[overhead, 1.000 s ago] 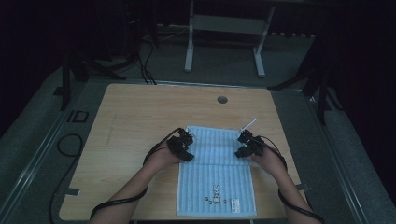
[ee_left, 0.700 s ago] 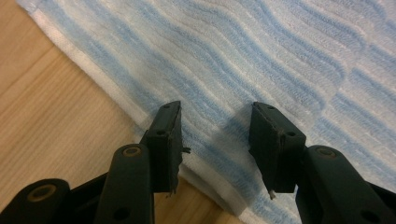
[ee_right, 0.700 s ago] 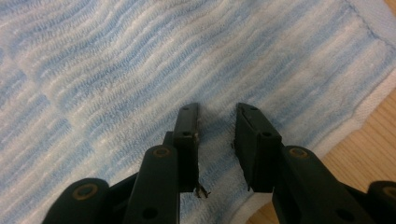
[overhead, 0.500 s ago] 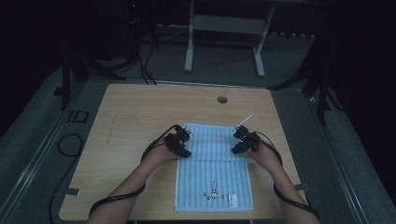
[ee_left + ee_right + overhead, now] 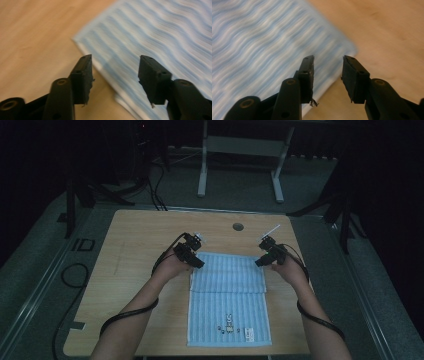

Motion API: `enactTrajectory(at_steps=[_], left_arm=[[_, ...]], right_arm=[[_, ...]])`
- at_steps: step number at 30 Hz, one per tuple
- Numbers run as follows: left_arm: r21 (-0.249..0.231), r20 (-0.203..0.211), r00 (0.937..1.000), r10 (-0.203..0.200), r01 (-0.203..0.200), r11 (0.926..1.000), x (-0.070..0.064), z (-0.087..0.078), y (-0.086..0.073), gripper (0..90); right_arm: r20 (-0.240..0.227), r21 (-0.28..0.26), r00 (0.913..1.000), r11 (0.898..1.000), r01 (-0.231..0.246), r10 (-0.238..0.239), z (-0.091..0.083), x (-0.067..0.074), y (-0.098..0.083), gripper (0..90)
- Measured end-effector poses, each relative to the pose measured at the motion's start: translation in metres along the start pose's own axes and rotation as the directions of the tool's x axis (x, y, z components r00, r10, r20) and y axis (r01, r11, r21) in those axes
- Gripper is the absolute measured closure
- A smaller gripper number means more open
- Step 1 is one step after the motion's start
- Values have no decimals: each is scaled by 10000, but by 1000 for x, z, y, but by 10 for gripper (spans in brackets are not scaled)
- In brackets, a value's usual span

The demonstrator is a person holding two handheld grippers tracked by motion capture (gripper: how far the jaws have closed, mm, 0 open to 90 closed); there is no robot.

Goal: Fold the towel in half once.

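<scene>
Here, high view: pale blue striped cloth towel (image 5: 229, 297) flat on wooden table (image 5: 140, 245), far part folded over. Soft, light, limp; grasp at corners.
Left gripper view: left gripper (image 5: 113, 75) jaws just opening, empty, above towel corner.
Right gripper view: right gripper (image 5: 328, 75) same.

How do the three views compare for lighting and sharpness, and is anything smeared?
High view: dim and underexposed, the surroundings nearly black, yet the blue striped towel and wooden table are readable. Left gripper view: brighter, warm; the towel's stripes smear with motion blur, and the left gripper has open jaws in fair focus. Right gripper view: the same smeared stripes, the right gripper sharper, its jaws open.
</scene>
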State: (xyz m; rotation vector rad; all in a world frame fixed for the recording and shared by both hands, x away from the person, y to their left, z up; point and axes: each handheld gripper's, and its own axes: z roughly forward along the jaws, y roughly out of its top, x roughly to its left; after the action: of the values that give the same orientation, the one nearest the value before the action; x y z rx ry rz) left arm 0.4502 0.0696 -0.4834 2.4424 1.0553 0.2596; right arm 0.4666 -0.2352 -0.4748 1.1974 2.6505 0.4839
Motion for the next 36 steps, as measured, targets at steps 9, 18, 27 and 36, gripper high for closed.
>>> enactTrajectory(at_steps=[9,18,27,36], left_arm=[[428,-416,9980,-473,491,9979,25,34,21,411],[664,11,9953,-972,969,9931,33,58,11,419],[513,146,9978,-642,634,9967,21,58,14,653],[347,628,9951,-765,744,9966,17,42,18,869]], right_arm=[[188,543,9927,9913,-1197,1189,29,-30,19,564],[539,1233,9897,9827,-1382,1324,55,-33,17,576],[74,1275,9920,9838,-1263,1264,54,-27,17,823],[158,797,9958,9926,-915,906,37,-24,20,840]])
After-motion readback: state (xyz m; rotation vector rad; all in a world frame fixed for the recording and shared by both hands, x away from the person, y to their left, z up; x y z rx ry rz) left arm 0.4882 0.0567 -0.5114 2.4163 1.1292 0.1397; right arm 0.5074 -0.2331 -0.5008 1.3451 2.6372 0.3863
